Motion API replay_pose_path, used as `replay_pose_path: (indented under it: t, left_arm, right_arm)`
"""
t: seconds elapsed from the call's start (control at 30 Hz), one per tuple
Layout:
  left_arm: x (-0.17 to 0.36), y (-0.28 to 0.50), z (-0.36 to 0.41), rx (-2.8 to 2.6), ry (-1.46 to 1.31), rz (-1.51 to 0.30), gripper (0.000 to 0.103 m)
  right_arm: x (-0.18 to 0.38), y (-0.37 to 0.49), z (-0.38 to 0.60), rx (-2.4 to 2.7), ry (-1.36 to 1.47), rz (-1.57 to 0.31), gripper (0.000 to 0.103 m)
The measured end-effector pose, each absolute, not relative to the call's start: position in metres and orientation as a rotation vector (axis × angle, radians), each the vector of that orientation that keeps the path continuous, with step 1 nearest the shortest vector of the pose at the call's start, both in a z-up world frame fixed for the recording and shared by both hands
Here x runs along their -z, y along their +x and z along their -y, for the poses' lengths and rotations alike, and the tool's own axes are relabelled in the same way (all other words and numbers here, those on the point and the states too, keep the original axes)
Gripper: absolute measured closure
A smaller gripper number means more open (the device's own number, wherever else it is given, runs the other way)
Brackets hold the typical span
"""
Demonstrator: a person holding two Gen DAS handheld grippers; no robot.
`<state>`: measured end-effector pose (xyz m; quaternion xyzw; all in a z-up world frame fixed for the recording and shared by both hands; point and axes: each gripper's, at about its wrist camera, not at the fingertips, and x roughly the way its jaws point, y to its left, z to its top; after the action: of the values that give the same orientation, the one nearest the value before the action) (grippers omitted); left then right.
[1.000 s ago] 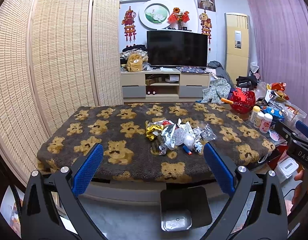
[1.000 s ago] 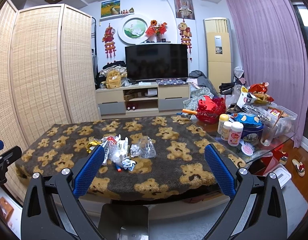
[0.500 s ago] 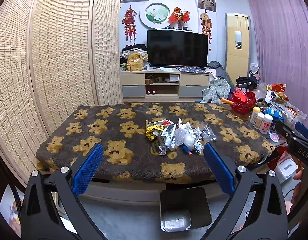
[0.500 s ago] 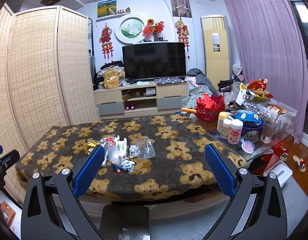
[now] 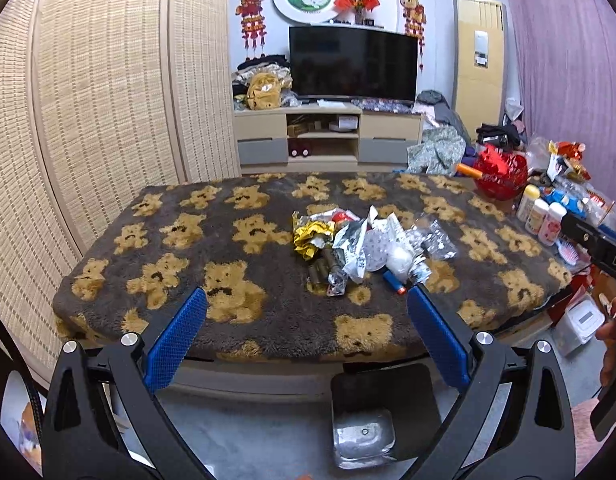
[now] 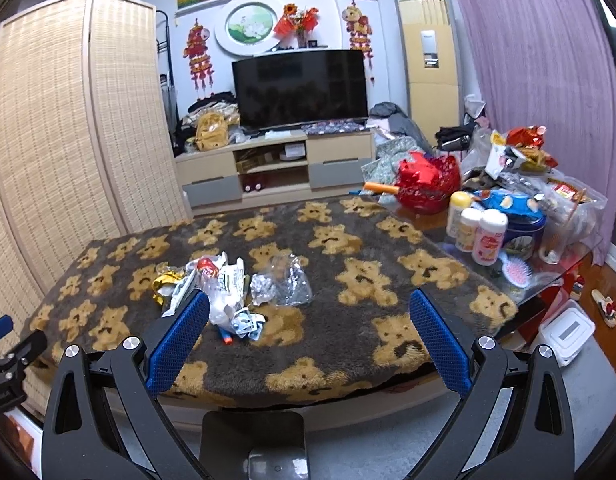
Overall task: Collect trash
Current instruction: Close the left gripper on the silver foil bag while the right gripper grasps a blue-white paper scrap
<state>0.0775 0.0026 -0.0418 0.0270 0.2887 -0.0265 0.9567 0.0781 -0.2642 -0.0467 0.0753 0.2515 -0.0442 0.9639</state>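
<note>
A heap of trash lies mid-table on the bear-print blanket: gold foil, silver wrappers, white paper, clear plastic and a small blue and orange piece. The same trash heap shows left of centre in the right wrist view, with a clear bag at its right. My left gripper is open, short of the table's near edge. My right gripper is open too, nothing between its fingers. A black bin stands on the floor below the table edge.
Bottles, a blue tin, a red basket and snack bags crowd the glass table end at right. A TV stand sits behind, folding screens at left. A white box rests on the floor.
Both grippers have come a little closer to the table, so the trash heap looks larger. Both stay open.
</note>
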Motion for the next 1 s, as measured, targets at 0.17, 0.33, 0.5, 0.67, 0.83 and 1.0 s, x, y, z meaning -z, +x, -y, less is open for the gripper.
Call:
replay_pose_path:
  t: [0.17,0.33,0.5,0.67,0.83,1.0]
  left_arm:
    - [0.070,0.110,0.000,0.084,0.060,-0.643,0.008]
    - [0.099,0.145,0.001,0.116,0.044,-0.697,0.008]
    - [0.123,0.174,0.007,0.131,0.067,-0.740,0.009]
    - [0.141,0.194,0.012,0.175,0.085,-0.773,0.020]
    - [0.153,0.210,0.008,0.207,0.056,-0.806,0.030]
    - [0.159,0.225,0.011,0.255,0.021,-0.817,0.032]
  right_arm:
    - [0.075,0.114,0.259,0.022,0.178,-0.587,0.003]
    - [0.110,0.150,0.249,-0.005,0.165,-0.670,0.003]
    - [0.141,0.180,0.237,-0.080,0.149,-0.707,0.003]
    - [0.165,0.206,0.222,-0.166,0.144,-0.761,0.030]
    - [0.181,0.226,0.213,-0.195,0.132,-0.795,0.045]
    - [0.194,0.239,0.211,-0.211,0.129,-0.815,0.049]
